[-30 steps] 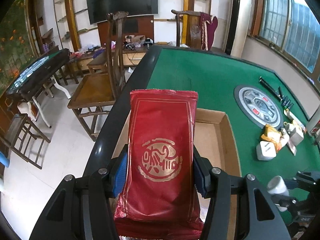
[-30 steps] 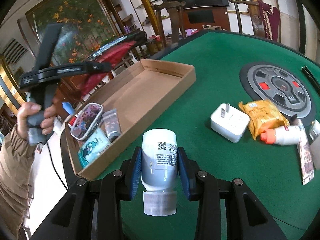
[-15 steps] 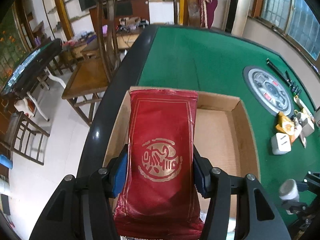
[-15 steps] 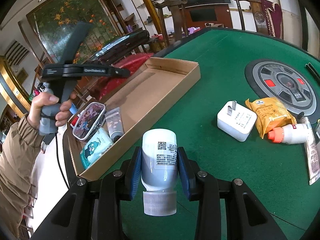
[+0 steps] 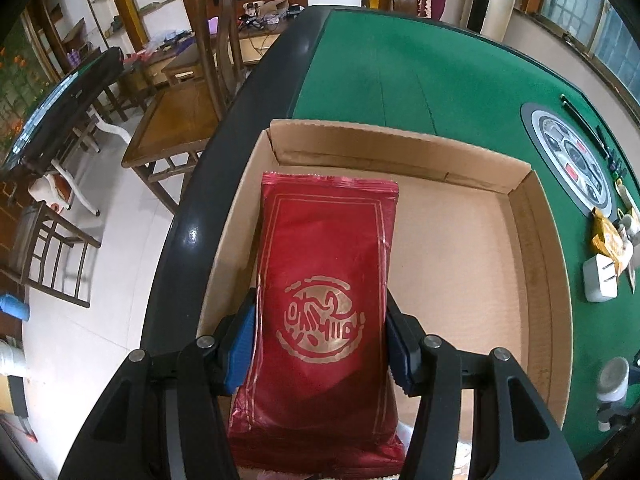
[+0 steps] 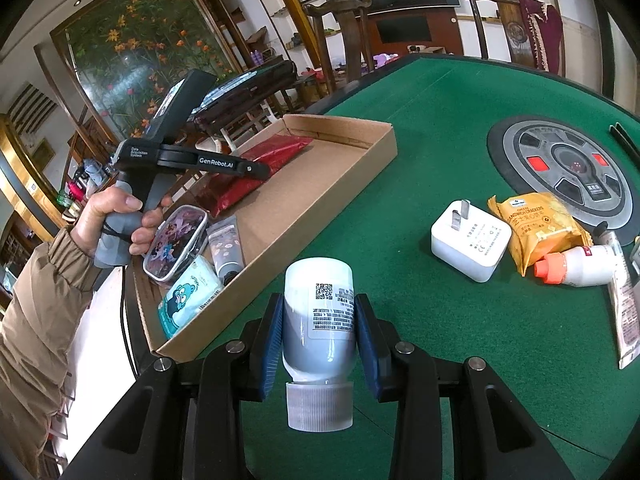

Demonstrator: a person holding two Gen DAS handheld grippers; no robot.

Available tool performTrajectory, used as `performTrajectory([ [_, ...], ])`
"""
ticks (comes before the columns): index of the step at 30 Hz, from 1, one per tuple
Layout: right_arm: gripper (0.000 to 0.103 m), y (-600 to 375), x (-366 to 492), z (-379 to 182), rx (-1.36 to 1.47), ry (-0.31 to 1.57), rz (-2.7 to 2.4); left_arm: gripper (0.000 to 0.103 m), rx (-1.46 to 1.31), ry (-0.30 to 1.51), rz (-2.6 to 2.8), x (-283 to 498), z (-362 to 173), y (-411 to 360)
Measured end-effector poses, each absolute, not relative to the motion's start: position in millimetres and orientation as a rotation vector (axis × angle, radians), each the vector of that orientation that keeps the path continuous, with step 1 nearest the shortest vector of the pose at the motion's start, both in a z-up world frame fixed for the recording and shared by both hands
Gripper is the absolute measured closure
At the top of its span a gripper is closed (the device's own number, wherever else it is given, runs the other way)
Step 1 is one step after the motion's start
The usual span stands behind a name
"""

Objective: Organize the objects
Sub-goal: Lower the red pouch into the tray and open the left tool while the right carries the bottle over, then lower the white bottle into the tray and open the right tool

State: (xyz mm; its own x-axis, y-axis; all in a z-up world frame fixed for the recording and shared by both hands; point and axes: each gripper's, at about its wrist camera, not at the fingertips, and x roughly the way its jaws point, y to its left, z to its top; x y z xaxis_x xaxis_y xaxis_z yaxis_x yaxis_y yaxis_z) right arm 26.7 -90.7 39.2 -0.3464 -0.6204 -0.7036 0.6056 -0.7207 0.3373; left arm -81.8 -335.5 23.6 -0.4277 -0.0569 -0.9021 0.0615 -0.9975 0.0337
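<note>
My left gripper is shut on a red foil packet with a gold seal, held inside the open cardboard box near its left wall. The right wrist view shows the packet angled down into the box. My right gripper is shut on a grey and white bottle, cap toward the camera, above the green felt just right of the box's near end.
A patterned tin, a small tube and a teal packet lie at the box's near end. A white plug, an orange cracker pack and an orange-capped bottle lie on the felt. A grey round panel is set into the table.
My left gripper has moved forward and down with the red packet, from above the table edge into the box. My right gripper with the bottle has barely moved.
</note>
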Motion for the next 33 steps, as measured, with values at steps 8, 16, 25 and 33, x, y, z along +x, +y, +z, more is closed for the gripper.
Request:
performTrajectory([
  [8, 0.065, -91, 25, 38, 1.110, -0.014, -2.102, 0.045, 1.662, 0.002, -2.610, -78, 20, -339],
  [16, 0.065, -106, 15, 59, 1.062, 0.054, -2.115, 0.044, 1.645, -0.053, -2.625, -70, 20, -339],
  [25, 0.065, -150, -4, 69, 0.996, 0.113, -2.067, 0.043, 1.553, -0.035, -2.694, -53, 36, -343],
  [33, 0.065, -182, -12, 60, 0.992, 0.151, -2.020, 0.043, 1.347, 0.131, -2.803, -3, 75, -345],
])
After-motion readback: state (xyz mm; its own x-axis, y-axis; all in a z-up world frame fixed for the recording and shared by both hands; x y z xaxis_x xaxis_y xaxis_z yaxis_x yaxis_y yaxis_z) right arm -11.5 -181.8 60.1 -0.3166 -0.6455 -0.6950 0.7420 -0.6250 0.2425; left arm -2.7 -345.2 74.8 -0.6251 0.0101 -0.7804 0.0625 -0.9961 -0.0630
